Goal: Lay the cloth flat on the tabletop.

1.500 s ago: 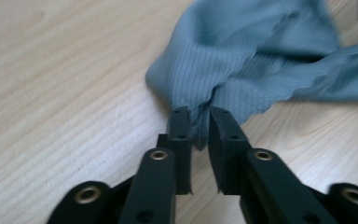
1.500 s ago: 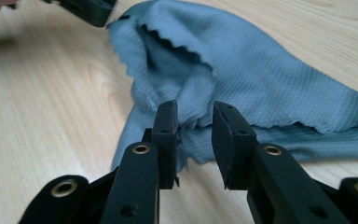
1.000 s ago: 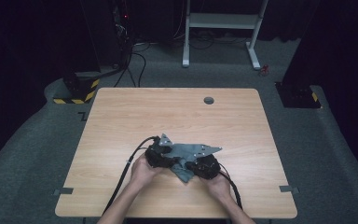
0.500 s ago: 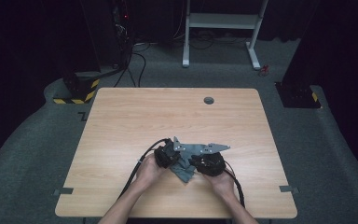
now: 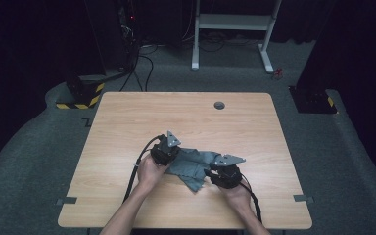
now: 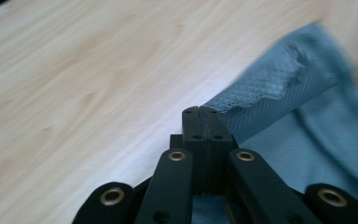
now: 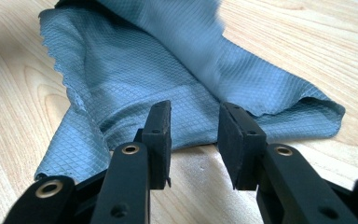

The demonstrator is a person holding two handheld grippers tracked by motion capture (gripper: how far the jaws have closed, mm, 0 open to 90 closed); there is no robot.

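Cloth folding, early stage: one edge gripped, the other let go.

The cloth [image 5: 192,165] lies crumpled near the tabletop's front edge, about midway along it. The left gripper [image 6: 200,122] is clamped on the cloth's scalloped edge; the right gripper [image 7: 193,135], its jaws just opening, stands empty just before the cloth. By appearance, no neat fold is made; flattening and folding remain.
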